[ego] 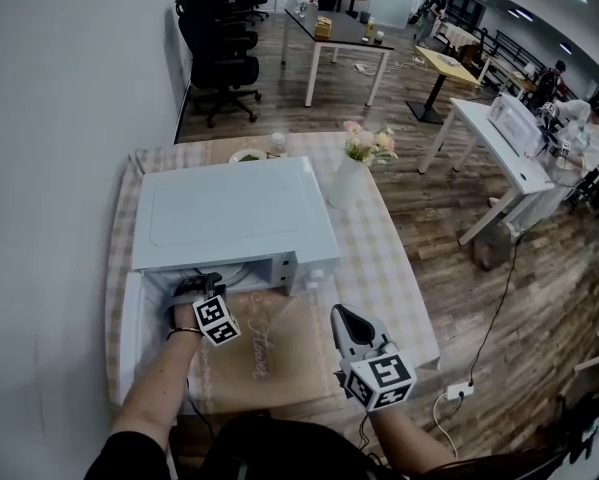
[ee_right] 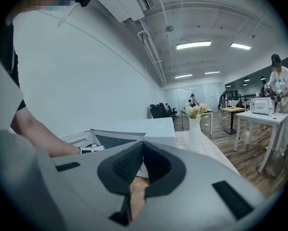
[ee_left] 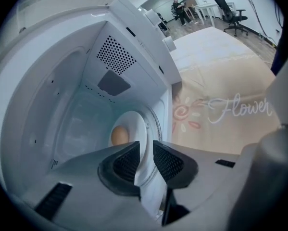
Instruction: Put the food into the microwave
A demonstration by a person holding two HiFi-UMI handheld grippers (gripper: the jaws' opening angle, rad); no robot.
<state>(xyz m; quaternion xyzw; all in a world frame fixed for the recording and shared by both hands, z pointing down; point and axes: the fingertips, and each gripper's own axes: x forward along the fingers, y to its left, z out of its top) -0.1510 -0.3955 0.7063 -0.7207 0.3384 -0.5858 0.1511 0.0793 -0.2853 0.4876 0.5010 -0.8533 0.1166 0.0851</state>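
Left gripper point(ee_left: 144, 147) pinches the plate point(ee_left: 135, 125) by its six-o'clock rim inside the microwave point(ee_left: 112, 57). It looks stiff, slick and breakable, and the food point(ee_left: 118, 135) may roll. Right gripper point(ee_right: 143, 150) is closed and empty.

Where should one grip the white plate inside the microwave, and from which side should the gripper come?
Grip the near rim of the plate, coming through the open front of the microwave. The rim is thin and bare, while the food sits further in. The left gripper is shut on it there.
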